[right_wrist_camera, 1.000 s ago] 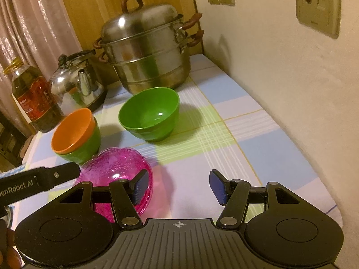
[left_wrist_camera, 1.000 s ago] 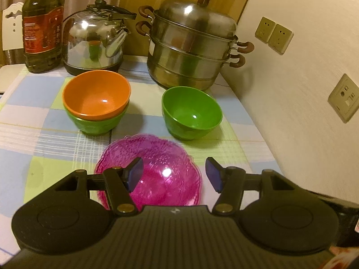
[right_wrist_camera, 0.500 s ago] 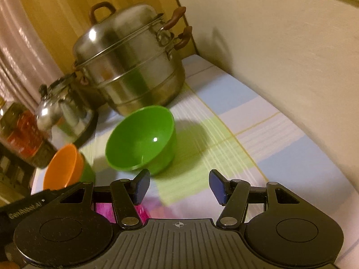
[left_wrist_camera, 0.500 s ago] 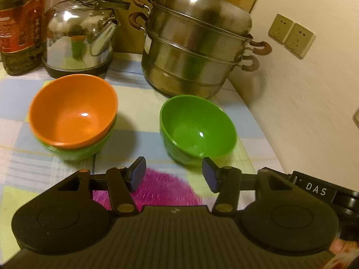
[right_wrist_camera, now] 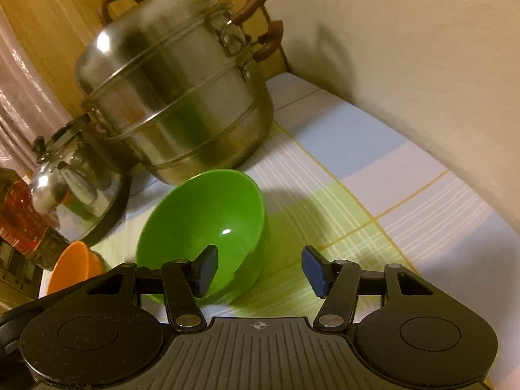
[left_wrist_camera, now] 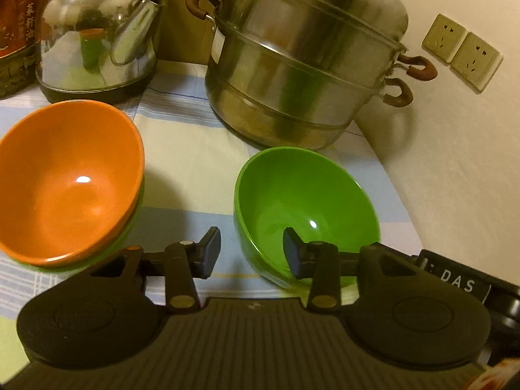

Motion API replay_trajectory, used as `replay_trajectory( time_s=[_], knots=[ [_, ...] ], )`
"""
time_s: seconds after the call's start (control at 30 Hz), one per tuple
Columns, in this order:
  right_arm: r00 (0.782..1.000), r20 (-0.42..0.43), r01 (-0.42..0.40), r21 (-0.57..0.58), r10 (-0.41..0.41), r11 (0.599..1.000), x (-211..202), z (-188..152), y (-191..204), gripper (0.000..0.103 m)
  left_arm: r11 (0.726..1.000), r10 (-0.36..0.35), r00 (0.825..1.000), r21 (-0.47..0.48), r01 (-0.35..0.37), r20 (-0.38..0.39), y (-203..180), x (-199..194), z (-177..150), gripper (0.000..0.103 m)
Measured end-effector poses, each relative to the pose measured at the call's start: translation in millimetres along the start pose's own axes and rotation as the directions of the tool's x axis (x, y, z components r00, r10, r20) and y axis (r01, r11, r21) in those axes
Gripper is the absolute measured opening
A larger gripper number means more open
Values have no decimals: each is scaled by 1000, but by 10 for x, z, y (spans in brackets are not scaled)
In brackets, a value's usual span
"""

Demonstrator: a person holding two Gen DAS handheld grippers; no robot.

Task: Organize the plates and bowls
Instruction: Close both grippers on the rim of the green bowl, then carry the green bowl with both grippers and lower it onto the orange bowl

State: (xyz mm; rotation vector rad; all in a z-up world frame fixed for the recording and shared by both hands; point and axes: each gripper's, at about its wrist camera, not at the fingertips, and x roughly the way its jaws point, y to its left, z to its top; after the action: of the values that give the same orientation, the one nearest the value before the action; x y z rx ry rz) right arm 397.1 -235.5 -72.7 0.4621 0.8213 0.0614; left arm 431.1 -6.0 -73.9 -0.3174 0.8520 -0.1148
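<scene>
Checked tablecloth (right_wrist_camera: 373,175), green bowl (left_wrist_camera: 305,204) with its rim between each gripper's wide, empty jaws.

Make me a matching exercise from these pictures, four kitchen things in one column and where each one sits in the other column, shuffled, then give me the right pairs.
Things:
1. round orange plastic bowl
2. lone green plastic bowl
3. shiny steel kettle with a spout
4. tall stainless steel steamer pot with brown handles

Places:
A. back corner, nearest the wall sockets
B. nested in another green bowl
C. behind the orange bowl, beside the oil bottle
D. in front of the steamer pot, its rim between the open fingers of both hand-held grippers

Pairs: 1-B, 2-D, 3-C, 4-A
</scene>
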Motion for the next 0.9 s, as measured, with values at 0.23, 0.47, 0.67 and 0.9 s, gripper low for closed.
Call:
replay_trajectory(
  time_s=[0.23, 0.47, 0.67, 0.9],
  knots=[
    [999, -24, 28, -19, -29, 999, 203, 42, 3, 37, 1000, -7, 1000, 6, 8, -23, 43, 180, 21, 24],
    [999, -38, 35, -43, -36, 998, 289, 46, 34, 30, 1000, -3, 1000, 15, 4, -25, 17, 226, 13, 18],
    [999, -44, 28, -80, -32, 996, 337, 38, 92, 19, 1000, 3, 1000, 23, -2, -31, 5, 229, 9, 18],
    [997, -57, 42, -103, -48, 994, 245, -31, 121, 18, 1000, 3, 1000, 31, -2, -29, -14, 79, -60, 17]
  ],
)
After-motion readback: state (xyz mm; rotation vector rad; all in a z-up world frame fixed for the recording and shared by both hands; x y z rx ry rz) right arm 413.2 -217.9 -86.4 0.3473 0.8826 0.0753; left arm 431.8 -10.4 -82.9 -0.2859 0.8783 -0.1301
